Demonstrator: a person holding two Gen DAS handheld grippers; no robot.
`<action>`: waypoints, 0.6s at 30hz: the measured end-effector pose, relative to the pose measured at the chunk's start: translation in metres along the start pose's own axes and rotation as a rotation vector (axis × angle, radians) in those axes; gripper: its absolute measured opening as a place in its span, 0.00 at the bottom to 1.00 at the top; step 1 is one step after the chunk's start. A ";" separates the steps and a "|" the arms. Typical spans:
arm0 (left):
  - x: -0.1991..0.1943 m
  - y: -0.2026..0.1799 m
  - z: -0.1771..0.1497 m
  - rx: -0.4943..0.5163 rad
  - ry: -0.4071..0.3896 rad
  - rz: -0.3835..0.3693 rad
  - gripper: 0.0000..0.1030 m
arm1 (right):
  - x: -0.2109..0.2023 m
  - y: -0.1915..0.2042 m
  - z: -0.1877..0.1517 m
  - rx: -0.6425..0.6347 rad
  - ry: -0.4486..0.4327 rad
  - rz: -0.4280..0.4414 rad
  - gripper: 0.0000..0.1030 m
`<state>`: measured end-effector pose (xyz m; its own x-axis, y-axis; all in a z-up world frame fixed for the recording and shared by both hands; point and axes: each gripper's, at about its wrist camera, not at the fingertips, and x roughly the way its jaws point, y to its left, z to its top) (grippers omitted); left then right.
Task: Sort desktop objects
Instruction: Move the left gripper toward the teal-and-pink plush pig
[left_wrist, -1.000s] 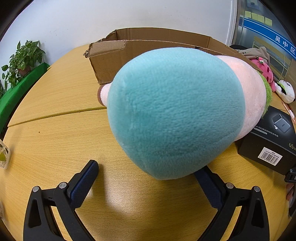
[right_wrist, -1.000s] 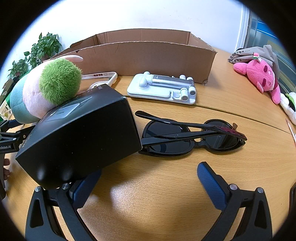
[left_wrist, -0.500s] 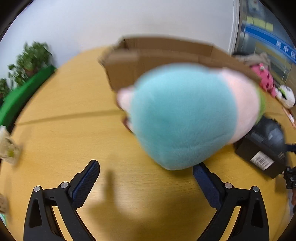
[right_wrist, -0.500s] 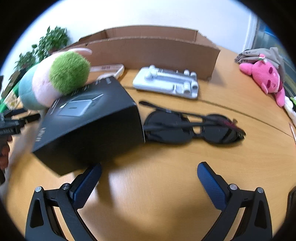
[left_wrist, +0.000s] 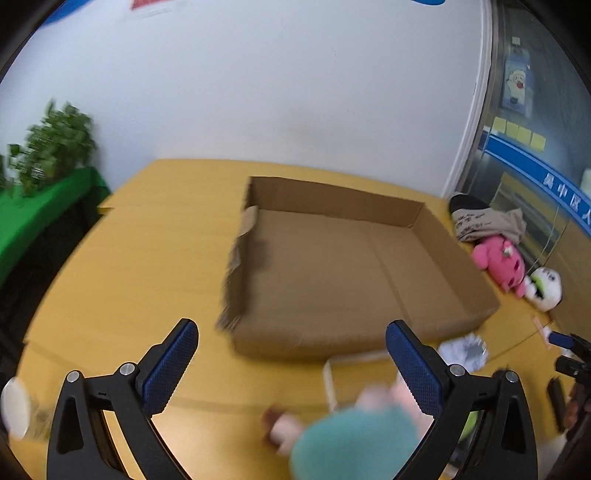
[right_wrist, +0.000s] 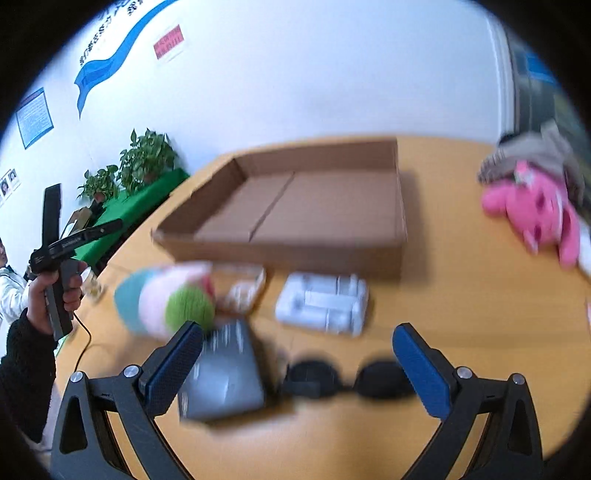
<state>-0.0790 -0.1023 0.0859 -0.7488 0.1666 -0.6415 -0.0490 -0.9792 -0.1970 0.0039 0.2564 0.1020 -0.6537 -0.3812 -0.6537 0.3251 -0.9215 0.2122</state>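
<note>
An empty shallow cardboard box (left_wrist: 347, 273) (right_wrist: 314, 206) lies on the wooden table. My left gripper (left_wrist: 291, 365) is open, raised above the table, with a teal, pink and green plush toy (left_wrist: 354, 435) (right_wrist: 166, 302) blurred below its right finger. My right gripper (right_wrist: 297, 362) is open and raised too, holding nothing. Below it lie a black box (right_wrist: 221, 380), black sunglasses (right_wrist: 347, 376) and a white folding stand (right_wrist: 321, 302). Both views are blurred by motion.
A pink plush (left_wrist: 498, 262) (right_wrist: 535, 214) and a white plush (left_wrist: 543, 288) lie at the table's right edge by a grey cloth (left_wrist: 484, 218). Potted plants (right_wrist: 144, 162) stand at the left. A person's hand (right_wrist: 55, 291) holds the other gripper's handle.
Both grippers have lifted and pulled back from the table; the plush and the black box that filled the views now lie low and small. Both stay open.
</note>
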 end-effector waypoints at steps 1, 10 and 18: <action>0.016 0.000 0.008 -0.004 0.028 0.003 0.99 | 0.010 0.002 0.014 -0.013 -0.001 -0.002 0.99; 0.109 -0.007 -0.002 0.057 0.245 0.045 0.99 | 0.161 0.010 0.115 -0.106 0.187 -0.028 0.99; 0.101 -0.005 -0.022 0.106 0.298 0.050 0.99 | 0.205 -0.029 0.076 -0.080 0.403 -0.200 0.99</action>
<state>-0.1400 -0.0781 0.0059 -0.5259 0.1290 -0.8407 -0.0971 -0.9911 -0.0913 -0.1913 0.1998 0.0172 -0.3965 -0.1225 -0.9098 0.2812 -0.9596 0.0067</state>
